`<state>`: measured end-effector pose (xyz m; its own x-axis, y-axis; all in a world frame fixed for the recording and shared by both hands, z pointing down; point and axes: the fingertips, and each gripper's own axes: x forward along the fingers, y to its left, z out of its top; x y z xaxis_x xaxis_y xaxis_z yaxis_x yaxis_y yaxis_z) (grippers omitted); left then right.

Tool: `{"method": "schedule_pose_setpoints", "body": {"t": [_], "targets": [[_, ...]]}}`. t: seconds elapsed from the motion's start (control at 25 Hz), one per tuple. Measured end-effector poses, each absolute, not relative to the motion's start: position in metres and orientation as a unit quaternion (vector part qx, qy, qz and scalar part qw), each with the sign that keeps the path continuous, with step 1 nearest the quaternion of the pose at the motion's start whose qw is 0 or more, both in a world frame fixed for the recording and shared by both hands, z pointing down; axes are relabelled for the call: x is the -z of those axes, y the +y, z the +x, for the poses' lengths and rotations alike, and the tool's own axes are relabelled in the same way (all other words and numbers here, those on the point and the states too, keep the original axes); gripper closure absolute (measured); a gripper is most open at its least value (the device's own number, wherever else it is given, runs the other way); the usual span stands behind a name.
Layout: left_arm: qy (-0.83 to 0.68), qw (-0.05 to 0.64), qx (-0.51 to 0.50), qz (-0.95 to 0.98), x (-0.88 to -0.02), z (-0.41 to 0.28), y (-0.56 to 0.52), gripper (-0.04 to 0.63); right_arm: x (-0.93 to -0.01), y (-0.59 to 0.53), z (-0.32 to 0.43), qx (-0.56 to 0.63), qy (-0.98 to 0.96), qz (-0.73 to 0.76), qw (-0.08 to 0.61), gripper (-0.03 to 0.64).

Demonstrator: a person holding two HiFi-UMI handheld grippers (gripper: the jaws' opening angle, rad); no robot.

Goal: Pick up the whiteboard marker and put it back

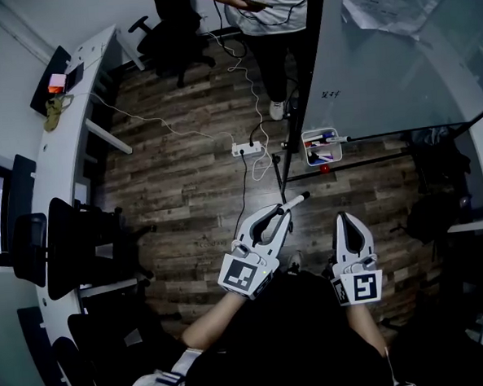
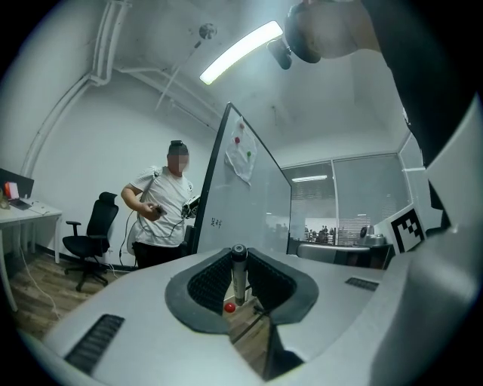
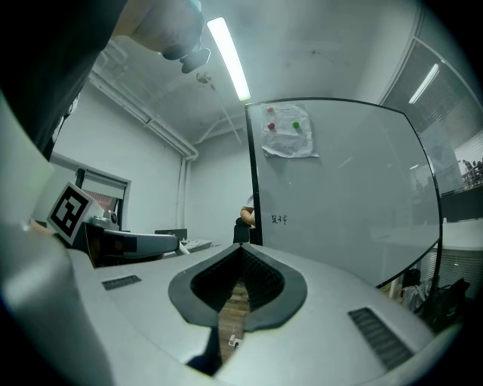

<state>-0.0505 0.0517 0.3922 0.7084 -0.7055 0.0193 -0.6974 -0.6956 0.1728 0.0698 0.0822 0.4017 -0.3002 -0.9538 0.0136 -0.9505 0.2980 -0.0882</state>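
Floorboards (image 1: 183,175) of dark wood lie open up to white whiteboard (image 1: 381,73) edge; my left gripper (image 1: 285,209) clamps slim white marker (image 1: 299,199), right gripper (image 1: 343,217) closed, empty.

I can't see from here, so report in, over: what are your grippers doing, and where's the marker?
Left gripper shut on whiteboard marker. Right gripper shut, empty. Marker tray ahead; person beside whiteboard, over.

Probably an office — a standing whiteboard (image 1: 397,64), a black swivel chair (image 1: 175,37) and a long white desk (image 1: 56,171).
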Motion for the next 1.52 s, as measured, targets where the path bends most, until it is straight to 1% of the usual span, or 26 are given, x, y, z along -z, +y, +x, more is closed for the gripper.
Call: {"method": "schedule_pose_setpoints", "body": {"t": [0.2,0.36,0.48,0.72,1.0,1.16,1.36,1.52], "targets": [[-0.379,0.073,0.016,0.922,-0.397,-0.05,0.053,0.523,-0.401,0.084,0.07,0.038,0.804,-0.593,0.018,0.603],[-0.385,0.087,0.021,0.919,-0.395,-0.054,0.052,0.523,-0.4,0.086,0.07,0.035,0.803,-0.595,0.014,0.603],[-0.38,0.073,0.017,0.922,-0.394,-0.055,0.052,0.523,-0.4,0.088,0.07,0.034,0.802,-0.596,0.013,0.603],[-0.378,0.074,0.02,0.923,-0.397,-0.059,0.055,0.523,-0.4,0.089,0.065,0.034,0.802,-0.597,0.01,0.603],[-0.383,0.092,0.042,0.918,-0.392,-0.071,0.052,0.523,-0.399,0.089,0.055,0.03,0.799,-0.601,0.007,0.603],[-0.383,0.097,0.035,0.918,-0.396,-0.08,0.052,0.523,-0.4,0.089,0.047,0.033,0.796,-0.605,0.0,0.603],[-0.375,0.101,0.049,0.92,-0.399,-0.088,0.048,0.523,-0.393,0.085,0.032,0.036,0.786,-0.618,0.009,0.603],[-0.369,0.113,0.05,0.921,-0.403,-0.097,0.051,0.523,-0.399,0.093,0.025,0.023,0.786,-0.618,-0.003,0.603]]}}
